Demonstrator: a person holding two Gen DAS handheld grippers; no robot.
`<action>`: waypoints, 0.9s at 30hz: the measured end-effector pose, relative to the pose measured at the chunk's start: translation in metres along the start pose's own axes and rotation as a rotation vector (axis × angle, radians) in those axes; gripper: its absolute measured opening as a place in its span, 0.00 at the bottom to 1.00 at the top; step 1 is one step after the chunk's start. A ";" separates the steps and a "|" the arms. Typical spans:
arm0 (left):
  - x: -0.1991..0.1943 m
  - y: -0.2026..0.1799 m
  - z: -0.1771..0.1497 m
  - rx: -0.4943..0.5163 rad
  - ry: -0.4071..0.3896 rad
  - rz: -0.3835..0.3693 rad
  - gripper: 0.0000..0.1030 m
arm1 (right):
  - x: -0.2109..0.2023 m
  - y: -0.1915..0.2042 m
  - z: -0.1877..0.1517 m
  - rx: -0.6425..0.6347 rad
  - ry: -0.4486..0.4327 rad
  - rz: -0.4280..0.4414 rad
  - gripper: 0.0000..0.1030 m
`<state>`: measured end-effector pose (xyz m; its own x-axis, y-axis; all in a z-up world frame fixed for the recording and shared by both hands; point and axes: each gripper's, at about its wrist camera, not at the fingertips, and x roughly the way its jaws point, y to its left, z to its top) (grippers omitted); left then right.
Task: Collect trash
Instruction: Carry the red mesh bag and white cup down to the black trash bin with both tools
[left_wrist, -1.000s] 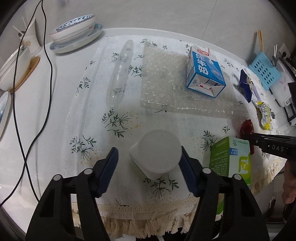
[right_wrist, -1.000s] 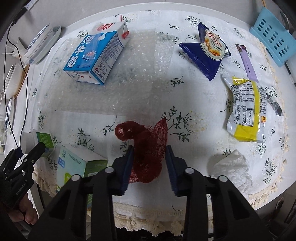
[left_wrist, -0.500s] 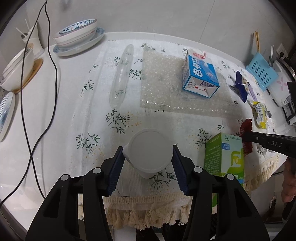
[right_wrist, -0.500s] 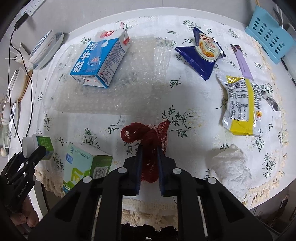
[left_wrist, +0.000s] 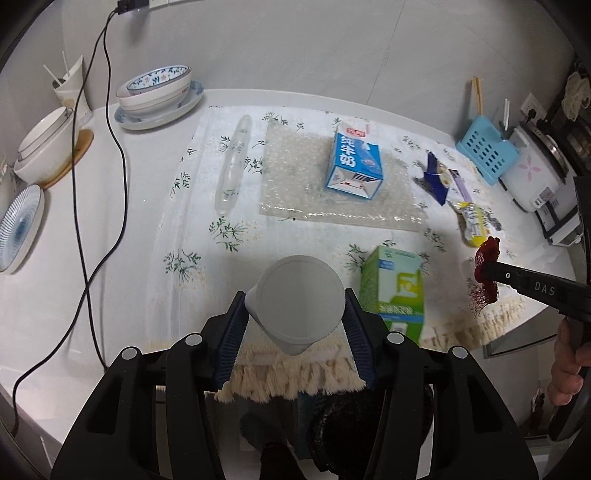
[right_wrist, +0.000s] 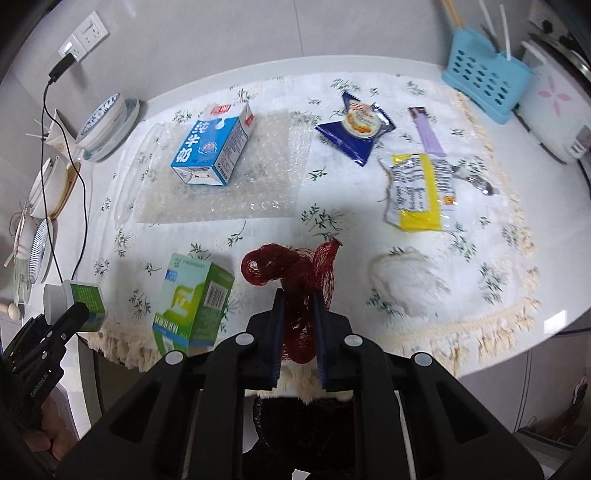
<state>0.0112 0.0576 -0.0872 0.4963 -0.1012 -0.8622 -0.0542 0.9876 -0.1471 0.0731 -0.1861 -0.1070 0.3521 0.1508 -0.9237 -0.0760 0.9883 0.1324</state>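
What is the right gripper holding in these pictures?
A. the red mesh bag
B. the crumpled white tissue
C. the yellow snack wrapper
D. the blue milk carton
A: the right gripper has its pads closed on the red mesh bag, while the milk carton, tissue and yellow wrapper lie on the tablecloth.

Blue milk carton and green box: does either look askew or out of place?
Both are toppled. The milk carton lies on its side on the bubble wrap; the green box lies tipped near the tablecloth fringe. Nothing looks spilled.
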 end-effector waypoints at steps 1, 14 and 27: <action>-0.007 -0.002 -0.004 0.005 -0.006 -0.005 0.49 | -0.009 -0.002 -0.006 0.008 -0.013 -0.001 0.13; -0.062 -0.051 -0.071 -0.006 -0.034 -0.044 0.49 | -0.087 -0.033 -0.081 -0.073 -0.119 0.018 0.13; -0.067 -0.096 -0.143 -0.024 -0.024 -0.066 0.49 | -0.081 -0.071 -0.158 -0.121 -0.086 0.058 0.13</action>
<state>-0.1408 -0.0474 -0.0850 0.5203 -0.1627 -0.8384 -0.0412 0.9757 -0.2150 -0.0969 -0.2725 -0.0985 0.4218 0.2145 -0.8809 -0.2084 0.9685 0.1361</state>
